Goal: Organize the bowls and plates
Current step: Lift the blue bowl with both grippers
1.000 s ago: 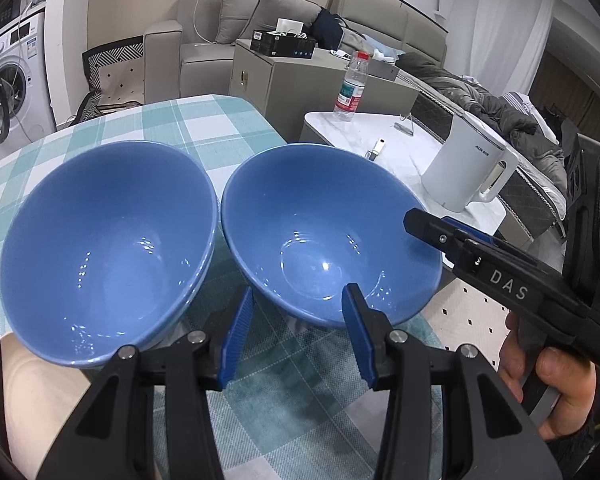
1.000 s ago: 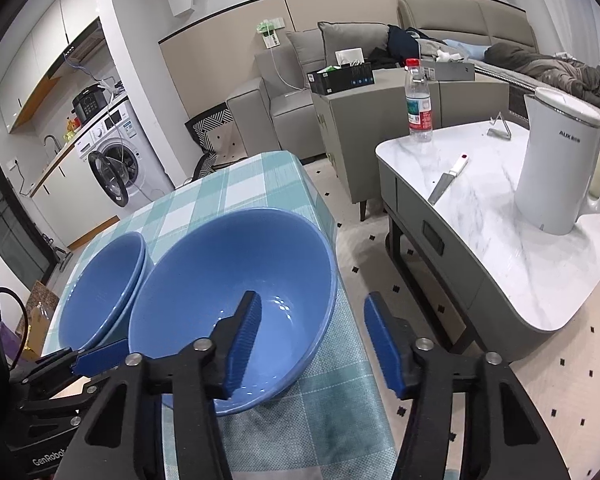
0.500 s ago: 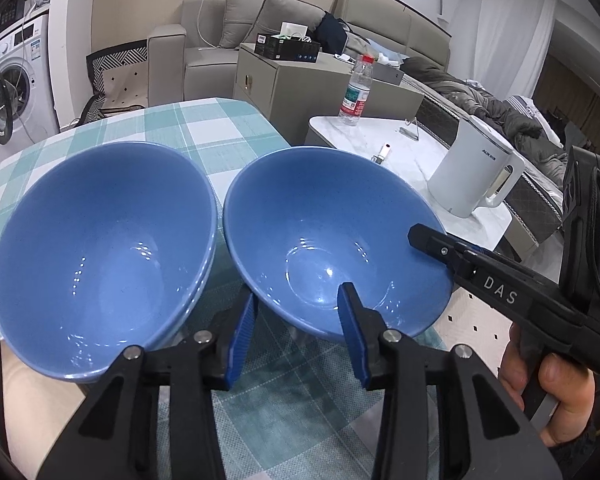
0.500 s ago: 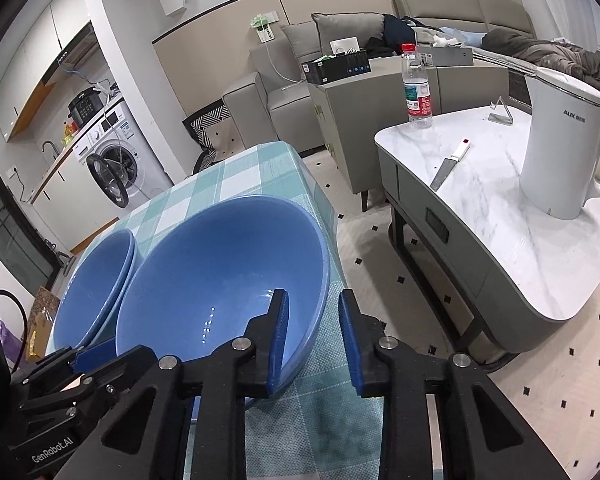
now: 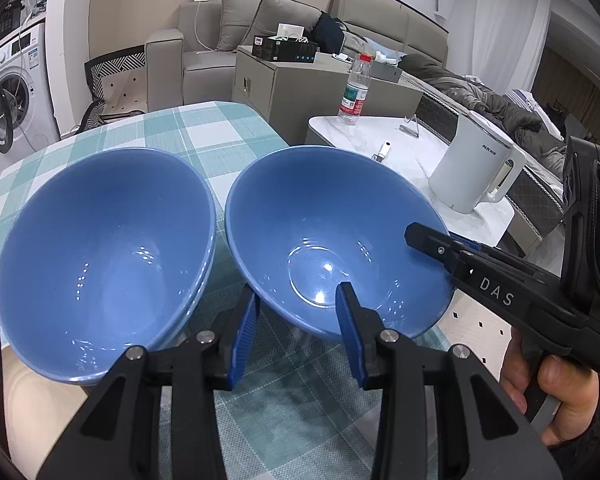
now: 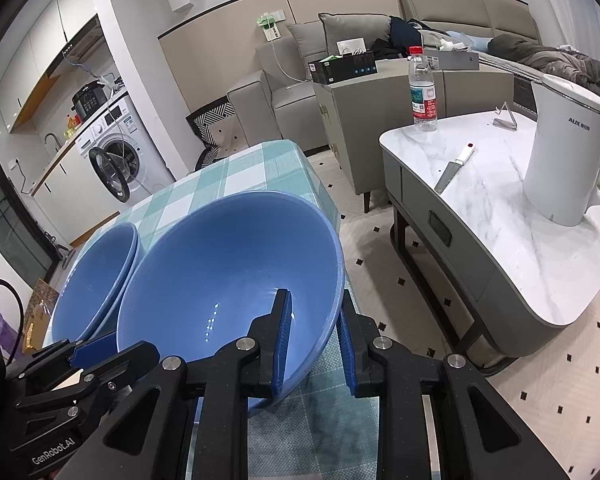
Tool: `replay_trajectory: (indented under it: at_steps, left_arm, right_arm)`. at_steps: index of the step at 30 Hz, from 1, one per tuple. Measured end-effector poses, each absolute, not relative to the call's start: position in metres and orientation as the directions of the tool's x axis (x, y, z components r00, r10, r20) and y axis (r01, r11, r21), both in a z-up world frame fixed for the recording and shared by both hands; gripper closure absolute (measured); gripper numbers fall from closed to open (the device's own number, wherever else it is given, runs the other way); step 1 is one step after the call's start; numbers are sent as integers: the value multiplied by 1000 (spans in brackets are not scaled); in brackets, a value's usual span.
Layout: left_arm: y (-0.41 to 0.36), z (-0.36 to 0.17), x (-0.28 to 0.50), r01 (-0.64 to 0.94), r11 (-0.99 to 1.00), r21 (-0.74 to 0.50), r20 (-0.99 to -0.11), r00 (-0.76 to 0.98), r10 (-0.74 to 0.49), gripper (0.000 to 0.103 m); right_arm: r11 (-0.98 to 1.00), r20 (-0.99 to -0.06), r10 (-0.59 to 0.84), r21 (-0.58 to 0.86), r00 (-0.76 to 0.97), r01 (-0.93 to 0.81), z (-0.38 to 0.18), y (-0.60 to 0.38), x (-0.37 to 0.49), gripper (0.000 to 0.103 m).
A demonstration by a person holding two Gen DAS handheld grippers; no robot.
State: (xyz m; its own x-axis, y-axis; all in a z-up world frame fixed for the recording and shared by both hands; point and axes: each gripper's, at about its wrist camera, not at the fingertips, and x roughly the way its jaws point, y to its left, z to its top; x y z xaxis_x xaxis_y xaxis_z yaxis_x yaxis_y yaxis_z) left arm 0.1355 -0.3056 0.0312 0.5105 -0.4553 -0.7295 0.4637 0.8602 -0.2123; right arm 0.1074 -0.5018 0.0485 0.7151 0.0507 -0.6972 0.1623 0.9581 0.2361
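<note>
A single blue bowl (image 5: pixel 332 240) sits on the checked table (image 5: pixel 204 128), right of a stack of blue bowls (image 5: pixel 104 248). My right gripper (image 6: pixel 312 340) is closing on the single bowl's (image 6: pixel 220 276) right rim, one finger inside and one outside, with a small gap still showing. It shows in the left wrist view (image 5: pixel 432 240) at that rim. My left gripper (image 5: pixel 296 332) is open, its fingers straddling the single bowl's near rim without touching. The stack (image 6: pixel 96 280) lies left in the right wrist view.
A marble coffee table (image 6: pixel 512 216) stands to the right with a white kettle (image 6: pixel 568 152), a knife (image 6: pixel 454 170) and a water bottle (image 6: pixel 422 88). A sofa (image 5: pixel 300 20) and washing machine (image 5: pixel 8 96) are behind. The table edge is by the single bowl.
My right gripper has narrowed from wide open to close around the single bowl's right rim. My left gripper has edged forward to the bowl's near rim and stayed open.
</note>
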Motion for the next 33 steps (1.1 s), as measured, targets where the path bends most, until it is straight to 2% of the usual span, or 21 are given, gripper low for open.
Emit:
replay_trajectory:
  at_steps: [33]
  left_arm:
    - [-306, 67, 120, 496, 855, -150, -692, 565, -449, 65]
  right_arm:
    - [962, -627, 28, 230, 779, 150, 84, -500, 83, 80]
